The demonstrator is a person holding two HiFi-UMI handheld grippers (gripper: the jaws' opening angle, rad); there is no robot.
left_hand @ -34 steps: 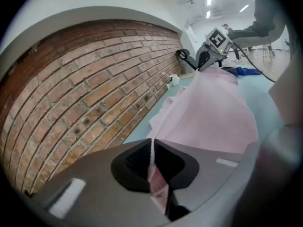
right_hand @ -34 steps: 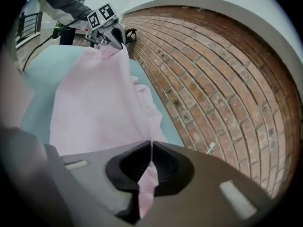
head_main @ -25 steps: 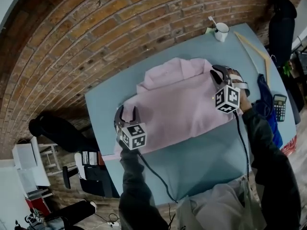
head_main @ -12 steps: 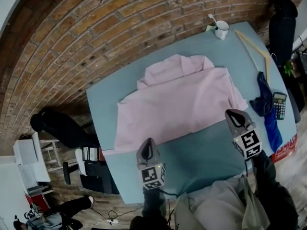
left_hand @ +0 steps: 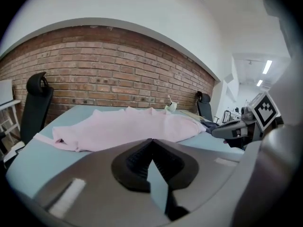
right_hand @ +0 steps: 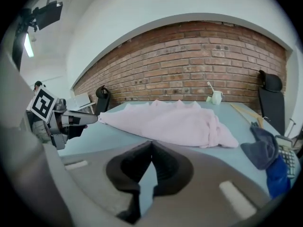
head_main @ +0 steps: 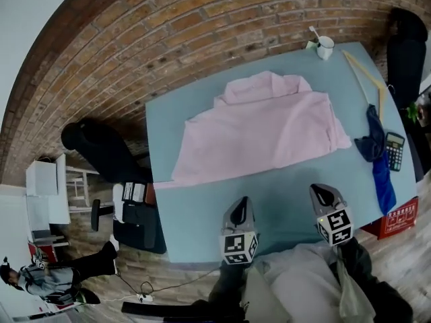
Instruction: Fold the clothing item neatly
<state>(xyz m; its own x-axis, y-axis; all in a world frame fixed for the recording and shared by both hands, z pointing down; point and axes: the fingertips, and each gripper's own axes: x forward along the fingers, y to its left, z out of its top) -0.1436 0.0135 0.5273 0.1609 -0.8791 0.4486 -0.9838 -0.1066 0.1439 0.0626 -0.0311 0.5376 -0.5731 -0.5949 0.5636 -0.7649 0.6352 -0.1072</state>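
Both the left claw (head_main: 240,210) and right claw (head_main: 324,195) hover clenched and empty near the pink shirt (head_main: 262,136) on the tabletop (head_main: 202,214).

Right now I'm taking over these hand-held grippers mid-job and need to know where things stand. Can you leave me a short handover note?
Left hand-held gripper: shut and empty, over the bare near part of the table.
Right hand-held gripper: shut and empty, beside the left one and clear of the garment.
Pink shirt: lies on the middle of the table, collar toward the brick wall, right edge bunched.
Done: the sleeves seem tucked in, but I can't be sure.
Left: smooth the bunched right side, then fold the shirt into a compact, neat shape.
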